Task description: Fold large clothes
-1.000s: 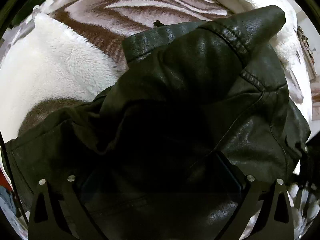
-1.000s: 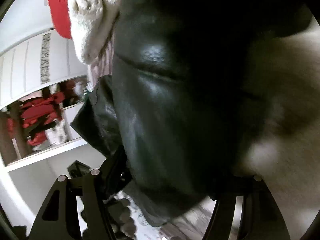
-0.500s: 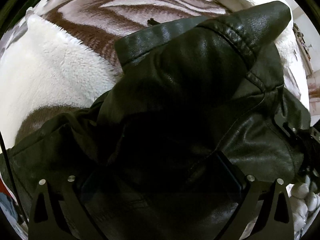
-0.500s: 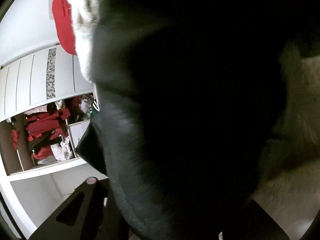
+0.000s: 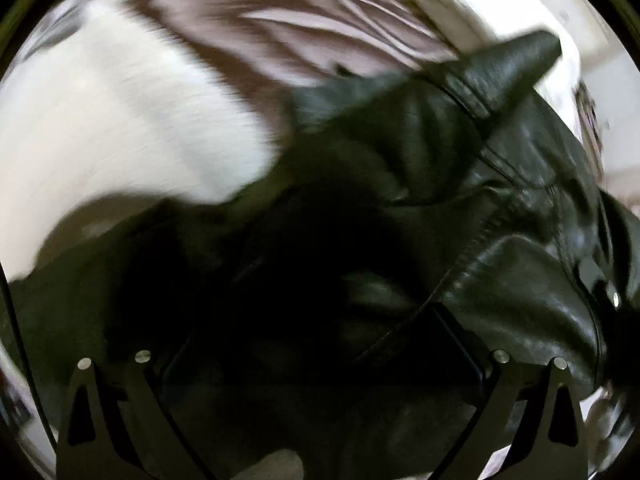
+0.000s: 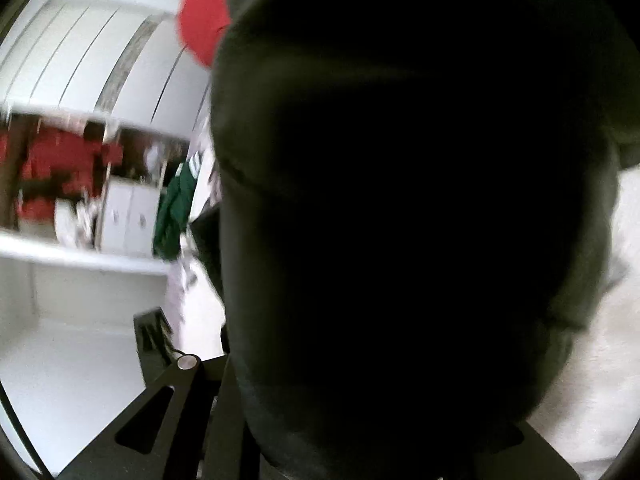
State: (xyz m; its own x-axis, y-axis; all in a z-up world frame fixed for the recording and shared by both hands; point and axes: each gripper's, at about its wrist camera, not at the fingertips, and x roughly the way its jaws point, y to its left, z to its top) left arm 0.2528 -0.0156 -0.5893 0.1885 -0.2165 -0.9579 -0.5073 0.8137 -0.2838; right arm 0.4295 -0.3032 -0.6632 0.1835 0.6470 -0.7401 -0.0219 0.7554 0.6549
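Garment: black leather jacket (image 5: 500, 280) lies bunched on a fleece blanket (image 5: 112, 140), collar point toward 1 o'clock.
Left gripper (image 5: 320, 380): jaws apart, leather draped between; grip cannot be confirmed.
Right gripper (image 6: 360, 420): jaws clamped on the jacket.
Risk: slick, heavy leather may slip out mid-lift.
Risk: the blocked right view hides any snag.

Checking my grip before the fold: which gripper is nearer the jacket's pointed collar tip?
Left. From the left gripper the collar tip shows, across the black leather jacket. The right gripper sees only dark leather, no tip.
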